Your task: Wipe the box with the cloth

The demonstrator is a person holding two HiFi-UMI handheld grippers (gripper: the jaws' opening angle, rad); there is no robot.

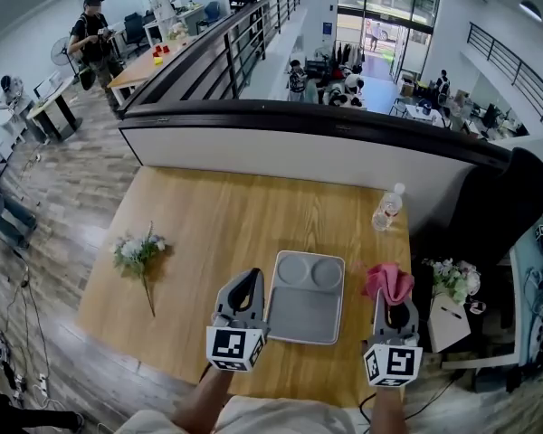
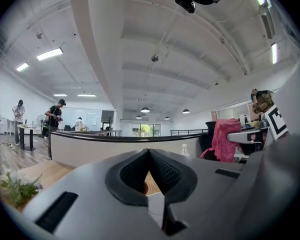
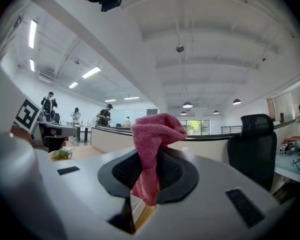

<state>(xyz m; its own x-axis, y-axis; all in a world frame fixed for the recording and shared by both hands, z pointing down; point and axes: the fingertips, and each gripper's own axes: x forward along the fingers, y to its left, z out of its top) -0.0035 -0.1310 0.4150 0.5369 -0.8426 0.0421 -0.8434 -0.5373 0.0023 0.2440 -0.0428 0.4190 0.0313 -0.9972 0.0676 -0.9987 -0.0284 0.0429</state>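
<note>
- The right tongs (image 3: 149, 170), at the lower right of the head view, are clamped on a pink fuzzy cloth (image 3: 152, 134). The cloth is pinched at its middle, with a bunched end standing up above the jaws and a short tail hanging below them.
- The left tongs (image 2: 148, 153) are closed tip to tip with nothing between them. In the head view they sit at lower centre, just left of the box.
- The grey plastic box (image 1: 303, 322), a shallow tray with two round hollows at its far end and one large hollow, lies flat on the wooden tabletop (image 1: 226, 215) between the two tongs.
- The cloth is held just right of the box and appears clear of it.
- Judging from this, the cloth is picked up, but the wiping itself looks not yet begun. What remains is to bring the cloth over, lower it onto the box and rub across the hollows.
</note>
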